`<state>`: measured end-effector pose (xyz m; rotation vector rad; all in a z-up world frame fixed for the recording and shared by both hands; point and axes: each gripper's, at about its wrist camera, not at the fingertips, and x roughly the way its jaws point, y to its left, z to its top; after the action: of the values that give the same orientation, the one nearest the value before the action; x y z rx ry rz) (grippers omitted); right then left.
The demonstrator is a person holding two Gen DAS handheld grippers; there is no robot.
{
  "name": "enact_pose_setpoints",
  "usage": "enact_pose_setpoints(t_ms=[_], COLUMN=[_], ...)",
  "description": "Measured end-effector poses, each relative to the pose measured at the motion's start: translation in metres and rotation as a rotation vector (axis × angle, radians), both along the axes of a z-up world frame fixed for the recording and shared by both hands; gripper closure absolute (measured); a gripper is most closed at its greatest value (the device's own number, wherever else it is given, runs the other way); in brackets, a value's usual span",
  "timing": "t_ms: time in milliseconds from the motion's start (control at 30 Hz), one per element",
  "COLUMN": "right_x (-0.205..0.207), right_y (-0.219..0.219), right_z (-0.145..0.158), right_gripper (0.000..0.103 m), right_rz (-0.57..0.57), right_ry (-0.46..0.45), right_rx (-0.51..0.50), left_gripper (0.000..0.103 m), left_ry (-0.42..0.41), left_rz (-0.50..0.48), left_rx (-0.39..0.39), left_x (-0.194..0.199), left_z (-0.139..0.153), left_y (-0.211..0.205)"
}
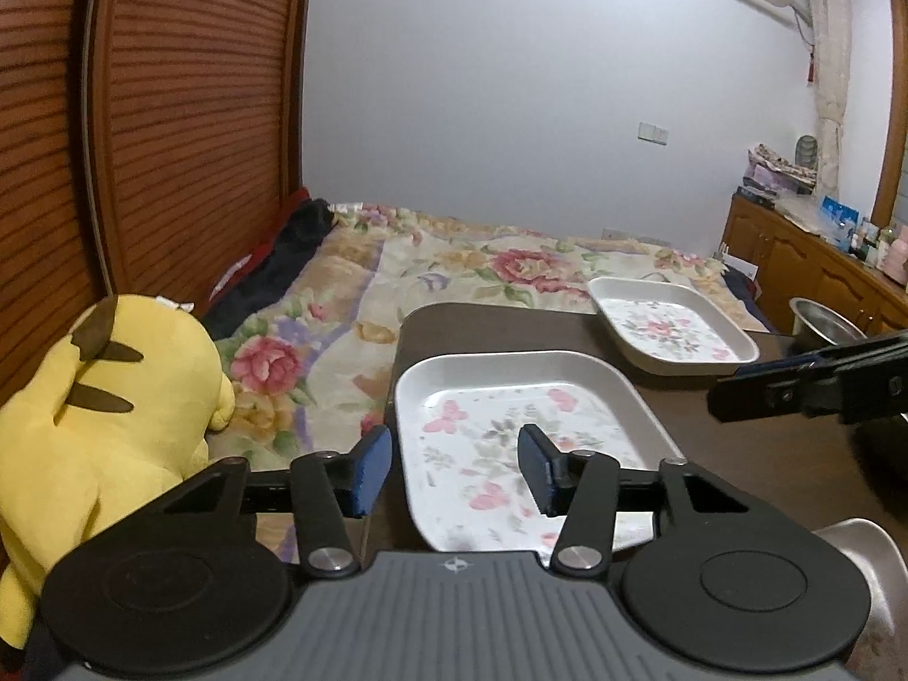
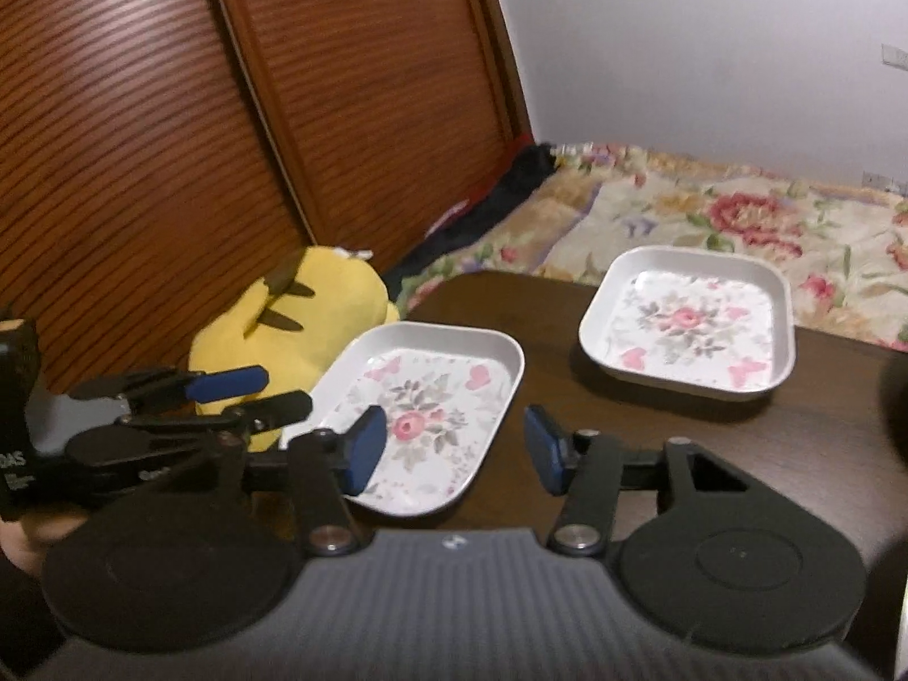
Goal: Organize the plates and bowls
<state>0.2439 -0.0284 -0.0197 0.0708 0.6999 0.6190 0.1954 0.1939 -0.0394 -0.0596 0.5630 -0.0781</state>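
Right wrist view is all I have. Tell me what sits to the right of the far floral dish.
Observer: A steel bowl stands on the table, just right of the far floral dish.
Operator: Report how the left gripper's fingers sit against the near dish.
Observer: The left gripper is open. One finger is over the inside of the near floral dish, the other outside its left rim.
Operator: Check for anything else near me.
Observer: Another metal item shows at the lower right edge. It is cut off, so I cannot tell what it is.
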Motion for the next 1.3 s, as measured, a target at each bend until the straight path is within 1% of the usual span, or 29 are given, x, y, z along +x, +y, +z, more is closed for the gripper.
enact_pose_setpoints(t_ms=[67,133,200,267,300,333,500,600,767,833,900,967,1000,1133,1200,1300], right_x=[0.011,0.02,0.027,0.032,0.033,0.034,0.035,0.036,0.037,0.037,0.037,0.037,0.037,0.036,0.036,0.03], right_y=[0.006,0.01,0.014,0.016,0.017,0.018,0.025,0.028,0.031,0.03,0.03,0.03,0.03,0.028,0.026,0.021], right_z=[-0.006,-0.013,-0.02,-0.026,-0.028,-0.03,-0.036,-0.039,-0.045,-0.045,-0.045,-0.046,-0.046,-0.048,-0.047,-0.043], right_gripper=[0.051,0.054,0.057,0.058,0.058,0.06,0.071,0.071,0.074,0.078,0.084,0.087,0.09,0.092,0.092,0.093], right_rz=[0.003,0.0,-0.002,-0.007,-0.007,-0.006,0.001,-0.005,-0.01,-0.011,-0.012,-0.01,-0.006,-0.016,-0.023,-0.025], right_ry=[0.024,0.048,0.075,0.088,0.092,0.098,0.109,0.109,0.112,0.106,0.112,0.113,0.113,0.104,0.116,0.103], right_rx=[-0.015,-0.028,-0.036,-0.047,-0.05,-0.052,-0.069,-0.082,-0.093,-0.097,-0.094,-0.092,-0.091,-0.08,-0.067,-0.055], left_gripper=[0.056,0.063,0.067,0.072,0.076,0.078,0.079,0.084,0.085,0.088,0.089,0.093,0.093,0.093,0.093,0.093], left_ry=[0.014,0.03,0.039,0.044,0.051,0.056,0.043,0.046,0.058,0.067,0.073,0.079,0.077,0.084,0.075,0.06], left_rz=[0.002,0.001,-0.003,-0.003,-0.004,-0.004,-0.016,-0.009,-0.007,-0.007,-0.008,-0.006,-0.003,-0.002,-0.007,-0.01], left_rx=[-0.011,-0.023,-0.031,-0.042,-0.052,-0.061,-0.072,-0.071,-0.083,-0.073,-0.071,-0.062,-0.061,-0.07,-0.065,-0.059], left_x=[0.006,0.011,0.014,0.016,0.017,0.018,0.016,0.016,0.018,0.018,0.017,0.016,0.014,0.008,0.004,-0.001], left_z=[-0.005,-0.009,-0.013,-0.016,-0.017,-0.018,-0.019,-0.019,-0.022,-0.025,-0.026,-0.028,-0.028,-0.026,-0.021,-0.013], left_y=[0.005,0.009,0.012,0.014,0.015,0.016,0.016,0.016,0.019,0.018,0.017,0.016,0.015,0.014,0.012,0.007])
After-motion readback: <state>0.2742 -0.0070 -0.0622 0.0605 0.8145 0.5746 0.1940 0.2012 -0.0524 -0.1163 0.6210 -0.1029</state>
